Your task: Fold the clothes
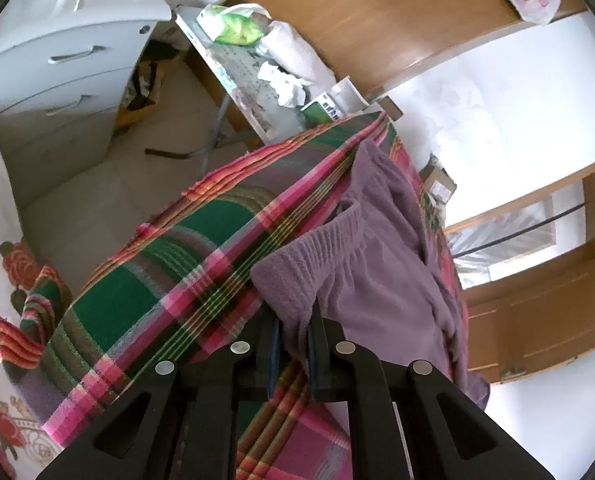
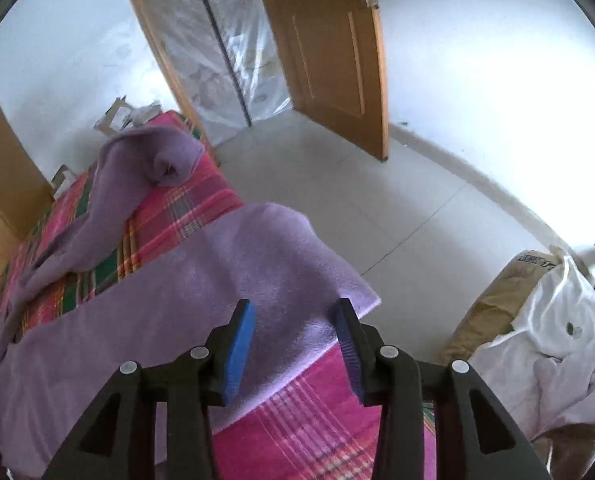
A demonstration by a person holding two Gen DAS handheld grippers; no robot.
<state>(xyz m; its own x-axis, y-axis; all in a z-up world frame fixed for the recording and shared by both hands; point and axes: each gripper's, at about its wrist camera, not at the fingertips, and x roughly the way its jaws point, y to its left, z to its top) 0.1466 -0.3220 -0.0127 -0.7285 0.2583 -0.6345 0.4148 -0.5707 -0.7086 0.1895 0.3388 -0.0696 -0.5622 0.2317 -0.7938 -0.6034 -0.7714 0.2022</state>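
Left gripper [image 1: 293, 332] pinches purple trousers [image 1: 377, 264]; right gripper [image 2: 293, 320] spread above — apart.

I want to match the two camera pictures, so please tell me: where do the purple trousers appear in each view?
Left wrist: the purple trousers run from centre to lower right, with the gathered waistband lowest, clamped by the left gripper.
Right wrist: the trousers fill the centre and left, one leg ending top left; the right gripper is open above them.
Shared landmark: the plaid blanket under them.
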